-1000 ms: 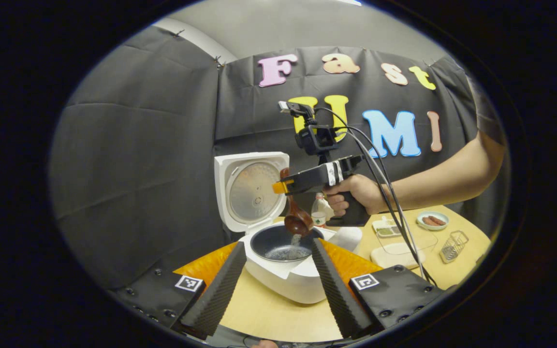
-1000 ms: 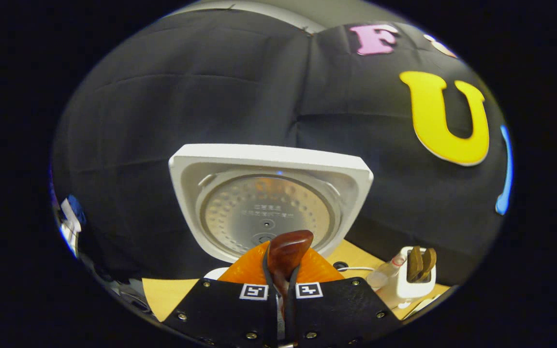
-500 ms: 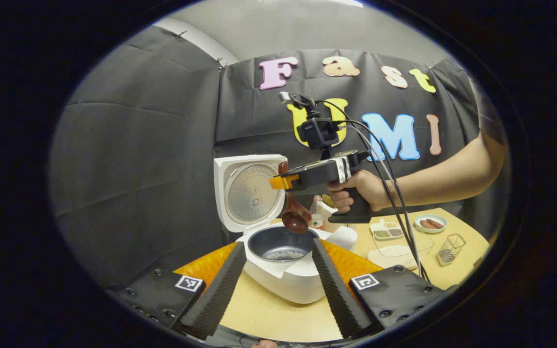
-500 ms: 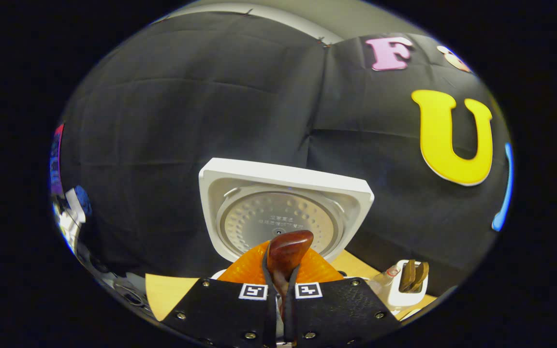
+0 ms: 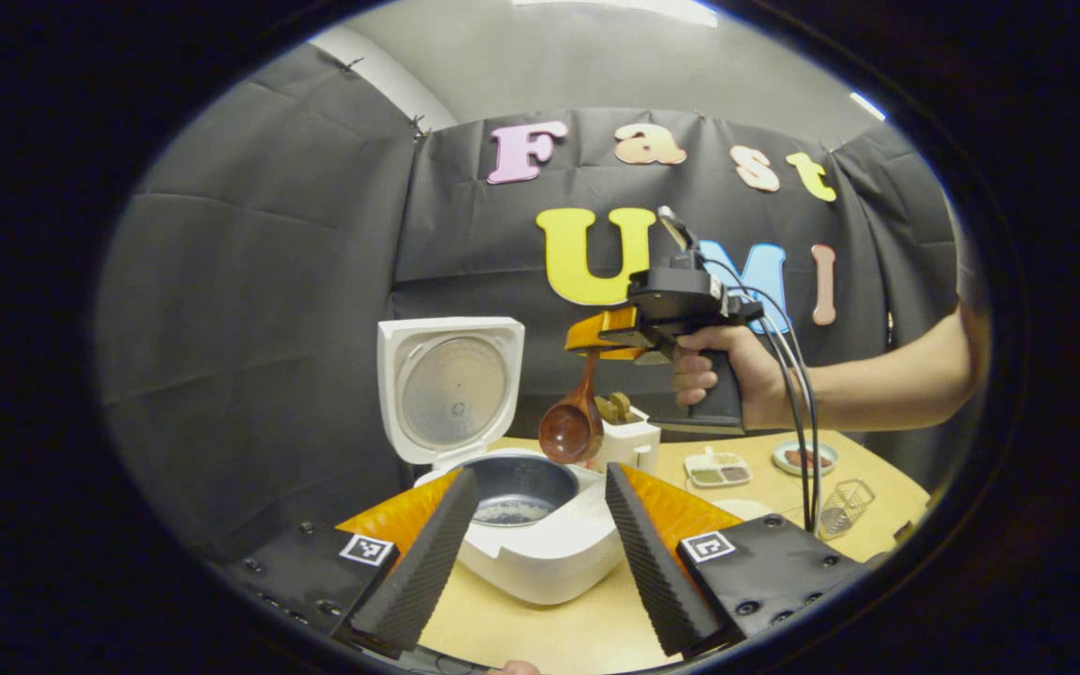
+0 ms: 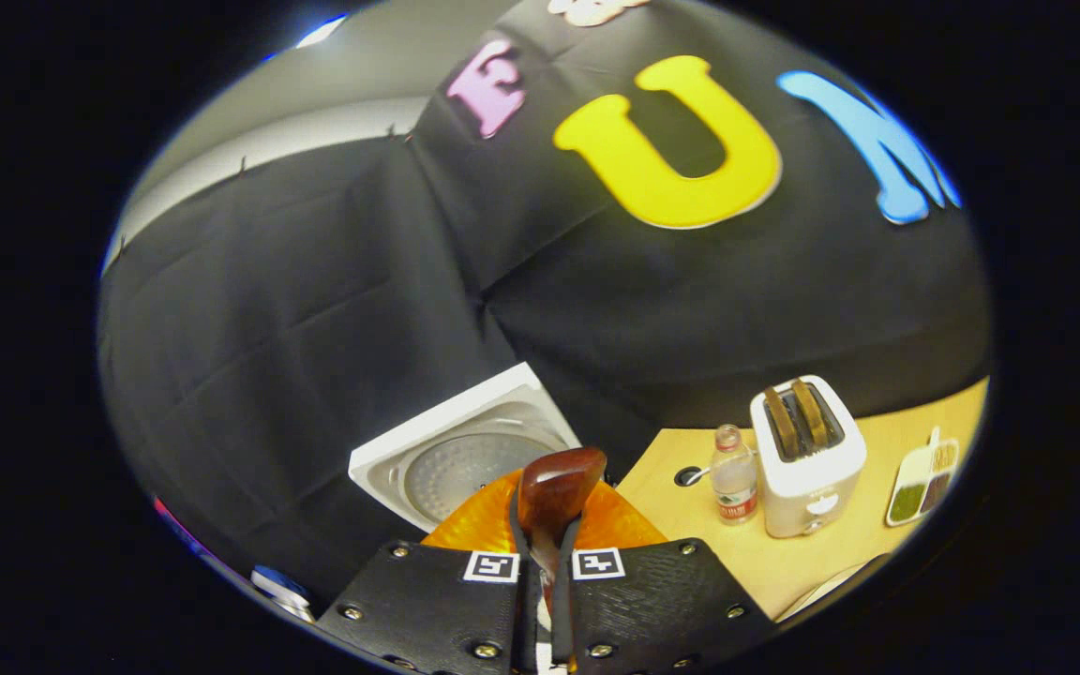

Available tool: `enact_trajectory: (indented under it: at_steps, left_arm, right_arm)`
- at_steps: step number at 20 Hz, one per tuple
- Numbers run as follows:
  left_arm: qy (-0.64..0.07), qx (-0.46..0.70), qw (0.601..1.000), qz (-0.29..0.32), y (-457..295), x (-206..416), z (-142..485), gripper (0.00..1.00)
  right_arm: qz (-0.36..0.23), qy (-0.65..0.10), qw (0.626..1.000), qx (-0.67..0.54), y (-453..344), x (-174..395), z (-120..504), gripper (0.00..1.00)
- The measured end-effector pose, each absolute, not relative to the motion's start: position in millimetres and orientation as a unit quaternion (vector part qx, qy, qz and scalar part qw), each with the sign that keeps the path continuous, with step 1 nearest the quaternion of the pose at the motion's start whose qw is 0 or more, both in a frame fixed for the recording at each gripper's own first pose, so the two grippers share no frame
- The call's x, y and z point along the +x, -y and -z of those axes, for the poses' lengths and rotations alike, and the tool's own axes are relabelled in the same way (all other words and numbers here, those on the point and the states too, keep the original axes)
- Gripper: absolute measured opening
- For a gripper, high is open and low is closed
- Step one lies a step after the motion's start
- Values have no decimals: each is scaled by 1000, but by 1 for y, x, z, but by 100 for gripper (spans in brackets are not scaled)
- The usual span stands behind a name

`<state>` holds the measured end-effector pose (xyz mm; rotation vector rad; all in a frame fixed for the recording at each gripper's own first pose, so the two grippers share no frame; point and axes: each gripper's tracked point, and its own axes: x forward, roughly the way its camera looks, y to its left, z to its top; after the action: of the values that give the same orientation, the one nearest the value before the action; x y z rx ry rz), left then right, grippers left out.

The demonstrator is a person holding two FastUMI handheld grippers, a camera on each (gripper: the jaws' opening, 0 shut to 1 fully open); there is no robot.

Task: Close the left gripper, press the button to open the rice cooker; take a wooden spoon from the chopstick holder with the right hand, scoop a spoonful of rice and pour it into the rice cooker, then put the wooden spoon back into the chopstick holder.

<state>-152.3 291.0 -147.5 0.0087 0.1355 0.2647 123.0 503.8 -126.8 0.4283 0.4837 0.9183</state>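
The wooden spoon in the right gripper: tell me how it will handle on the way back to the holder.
The wooden spoon looks rigid, so it likely won't flex. The right gripper pinches only its handle end, with the bowl hanging below, so it may swing or pivot if moved fast. Its glossy finish suggests it could slip in a loose grip.

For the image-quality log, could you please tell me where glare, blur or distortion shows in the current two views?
Left gripper view: fisheye bends the table edge; a ceiling light glares at top; the wooden spoon looks sharp. Right gripper view: horizon tilted, cooker lid skewed, spoon handle soft and glossy up close.
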Motion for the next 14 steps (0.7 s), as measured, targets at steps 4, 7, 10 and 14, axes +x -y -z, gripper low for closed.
enact_trajectory:
  at_steps: [4, 7, 10, 14]
  left_arm:
    - [-61, 13, 993, -97, -265, -135, 139, 95]
    - [-67, 22, 995, -75, -246, -122, 140, 98]
    - [-66, 25, 996, -54, -225, -111, 136, 98]
    - [-71, 29, 996, -36, -202, -93, 137, 98]
  right_arm:
    - [-386, -222, 865, 232, -418, 133, 120, 6]
    - [-353, -216, 876, 246, -358, 135, 119, 6]
    - [-324, -205, 889, 248, -307, 134, 115, 6]
    - [-290, -194, 904, 248, -249, 127, 112, 6]
